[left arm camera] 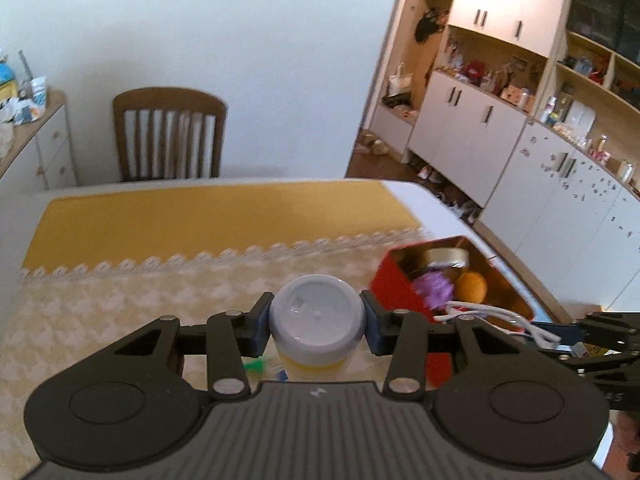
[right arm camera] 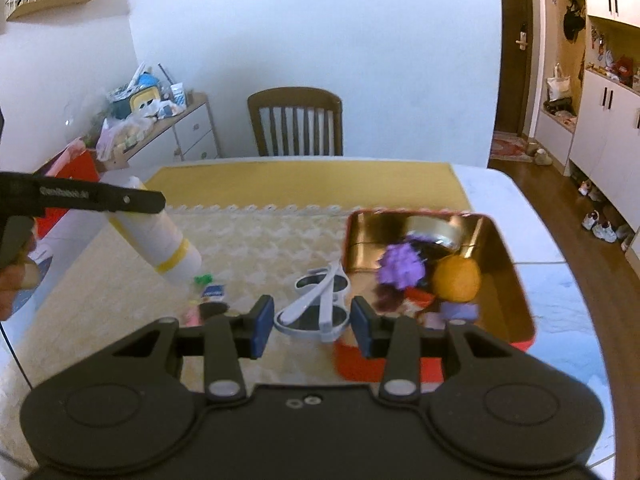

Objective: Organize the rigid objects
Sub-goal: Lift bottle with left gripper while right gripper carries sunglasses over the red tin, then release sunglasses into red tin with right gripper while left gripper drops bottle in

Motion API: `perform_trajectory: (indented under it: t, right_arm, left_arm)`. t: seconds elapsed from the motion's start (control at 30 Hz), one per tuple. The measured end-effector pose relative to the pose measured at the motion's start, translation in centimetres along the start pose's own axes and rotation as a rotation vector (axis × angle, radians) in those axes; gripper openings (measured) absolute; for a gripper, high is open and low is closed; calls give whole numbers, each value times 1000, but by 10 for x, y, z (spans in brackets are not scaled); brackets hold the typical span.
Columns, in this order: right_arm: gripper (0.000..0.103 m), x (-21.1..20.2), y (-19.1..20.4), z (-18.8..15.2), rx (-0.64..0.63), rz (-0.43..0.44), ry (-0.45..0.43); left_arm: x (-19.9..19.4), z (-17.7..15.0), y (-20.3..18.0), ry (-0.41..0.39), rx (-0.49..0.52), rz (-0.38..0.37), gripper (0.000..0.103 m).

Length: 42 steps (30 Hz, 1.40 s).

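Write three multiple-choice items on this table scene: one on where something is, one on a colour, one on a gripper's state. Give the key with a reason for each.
1. Where is the orange ball?
A. Inside the red tin
B. On the chair
C. Between the right gripper's fingers

2. What colour is the frame of the sunglasses?
A. Black
B. White
C. Green

3. What is the left gripper doing?
A. Hanging open over the tin
B. Closed on nothing
C. Shut on the white bottle

Key: 1 A, the ball lies in the tin beside a purple flower-like item. 2 B, the frame and its folded arms are white around dark lenses. 3 C, both pads press the bottle's sides in the left wrist view, and the right wrist view shows it lifted off the tablecloth.
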State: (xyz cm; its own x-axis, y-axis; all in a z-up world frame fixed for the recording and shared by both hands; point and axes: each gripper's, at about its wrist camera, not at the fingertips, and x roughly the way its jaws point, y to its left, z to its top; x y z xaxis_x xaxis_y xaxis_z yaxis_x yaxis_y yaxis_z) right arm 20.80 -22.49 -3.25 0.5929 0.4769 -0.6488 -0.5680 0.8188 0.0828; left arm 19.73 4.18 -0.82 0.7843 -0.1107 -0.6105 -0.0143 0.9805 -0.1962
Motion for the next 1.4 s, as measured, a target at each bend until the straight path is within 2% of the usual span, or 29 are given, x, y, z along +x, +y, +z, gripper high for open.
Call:
perform_trajectory:
  t: [0.37, 0.67, 0.8, 1.17, 1.4]
  right_arm:
    - [41, -10, -64, 4, -6, -76, -32]
    - [41, -1, -109, 4, -23, -109, -30]
    - [41, 10, -123, 8, -15, -110, -12]
    - [41, 33, -146, 16, 12, -62, 32]
    - [41, 47, -147, 27, -5, -44, 32]
  left_arm:
    - [27, 20, -83, 23, 54, -107, 44]
    - [64, 27, -141, 91, 108, -163, 44]
    - [82, 28, -153, 150, 111, -178, 44]
    - [122, 20, -158, 293, 98, -140, 44]
    - [146, 21, -152, 320, 77, -79, 44]
